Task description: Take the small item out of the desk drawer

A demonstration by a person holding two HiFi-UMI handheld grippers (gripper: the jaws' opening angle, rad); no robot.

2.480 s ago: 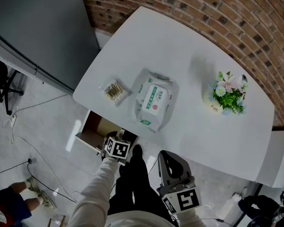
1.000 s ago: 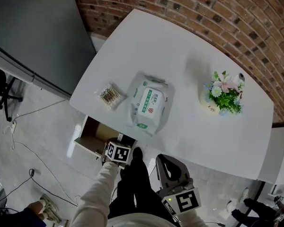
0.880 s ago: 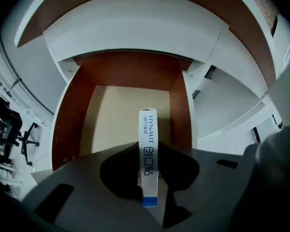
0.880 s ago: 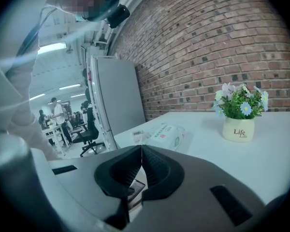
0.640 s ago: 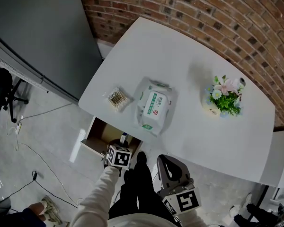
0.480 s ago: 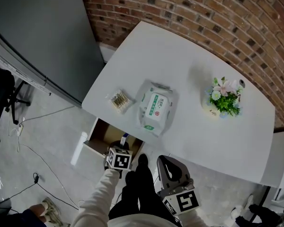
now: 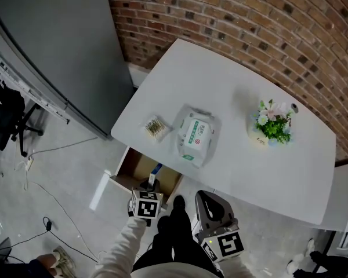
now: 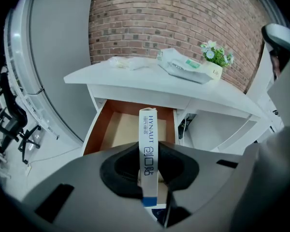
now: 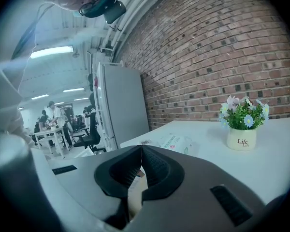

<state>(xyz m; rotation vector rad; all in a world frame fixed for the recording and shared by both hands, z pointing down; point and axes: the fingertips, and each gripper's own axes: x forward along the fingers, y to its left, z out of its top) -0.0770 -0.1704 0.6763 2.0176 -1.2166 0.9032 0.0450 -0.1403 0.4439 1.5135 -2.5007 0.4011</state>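
Note:
A slim white box with a blue end (image 8: 148,144) stands on edge between the pads of my left gripper (image 8: 147,170), which is shut on it. It hangs just in front of the open desk drawer (image 8: 118,129), whose brown inside shows nothing else. In the head view the left gripper (image 7: 149,185) is at the drawer's (image 7: 138,171) front edge, and the box (image 7: 155,170) points into it. My right gripper (image 9: 141,170) is shut with nothing held, low beside the person's legs (image 7: 205,200).
On the white desk (image 7: 232,80) lie a bag of cotton swabs (image 7: 155,128), a pack of wet wipes (image 7: 196,135) and a small flower pot (image 7: 271,123). A grey cabinet (image 7: 58,45) stands at the left, a brick wall (image 7: 267,16) behind.
The left gripper has drawn back a little from the drawer with the box in it. The head view has shifted, so the desk sits lower and more of the drawer shows.

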